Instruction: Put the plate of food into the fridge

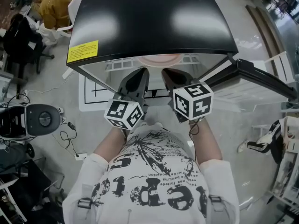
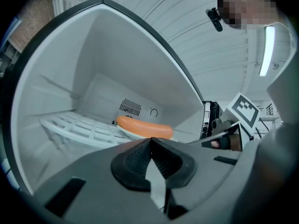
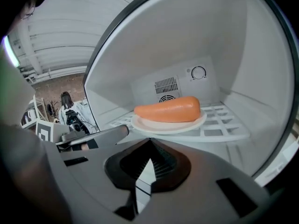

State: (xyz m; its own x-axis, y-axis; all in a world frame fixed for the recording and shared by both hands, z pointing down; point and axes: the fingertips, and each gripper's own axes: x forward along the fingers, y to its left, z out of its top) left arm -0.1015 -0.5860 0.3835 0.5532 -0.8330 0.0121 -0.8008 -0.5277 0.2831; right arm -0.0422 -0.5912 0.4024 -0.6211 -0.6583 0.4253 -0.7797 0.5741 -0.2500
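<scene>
Since the plate [image 3: 169, 125] with its orange food [image 3: 167, 109] rests on the white shelf [image 3: 224, 127] far inside the fridge [image 1: 149, 17], clear of the left gripper [image 2: 150, 140] and right gripper [image 3: 149, 142], both pressed together on nothing, placement appears complete, leaving only the open door [image 1: 264, 76] to close.

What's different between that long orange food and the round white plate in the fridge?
The orange food is long, rounded and bulky; the white plate is flat and round. The food lies on the plate; the plate rests on the white slatted shelf. Both sit inside the open fridge.
</scene>
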